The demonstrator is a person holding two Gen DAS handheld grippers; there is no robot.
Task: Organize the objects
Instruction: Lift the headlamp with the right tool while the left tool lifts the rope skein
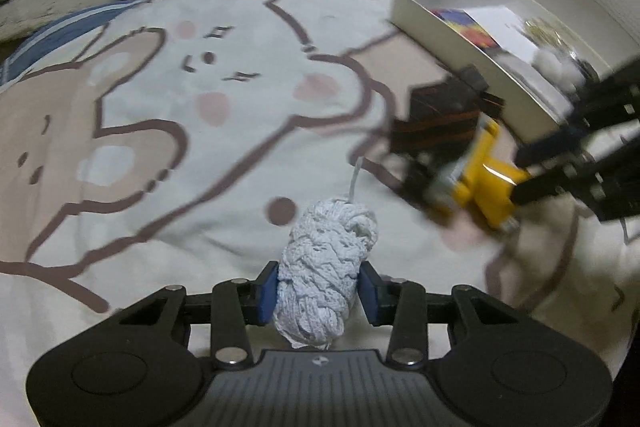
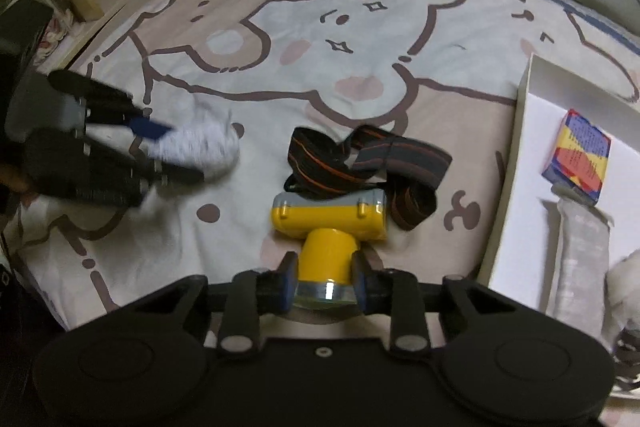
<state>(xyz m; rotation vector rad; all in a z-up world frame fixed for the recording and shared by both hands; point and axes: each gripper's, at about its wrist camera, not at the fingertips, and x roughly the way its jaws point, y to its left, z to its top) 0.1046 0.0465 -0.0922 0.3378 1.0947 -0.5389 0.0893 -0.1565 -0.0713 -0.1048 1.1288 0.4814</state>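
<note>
Yarn and torch in hand: on a bed spread with a cartoon-bear blanket, the left gripper has its jaws closed narrow on a white yarn skein, the blue pads pressing its lower half while the upper end stands out ahead of them. The skein looks light, soft and squashy; a hold across its thick middle, as here, should keep it from sliding or unravelling, though a loose thread trails off its far tip. To the right, the right gripper has its jaws shut on the round lamp barrel of a yellow headlamp, whose boxy body lies just beyond the jaws on the blanket. Rigid, smooth plastic, it is likely heavier and more slippery than the yarn, and the barrel is the natural neck to grip. Its striped elastic strap lies loose ahead and may drag or snag. Right of both jaws waits an open white box.
</note>
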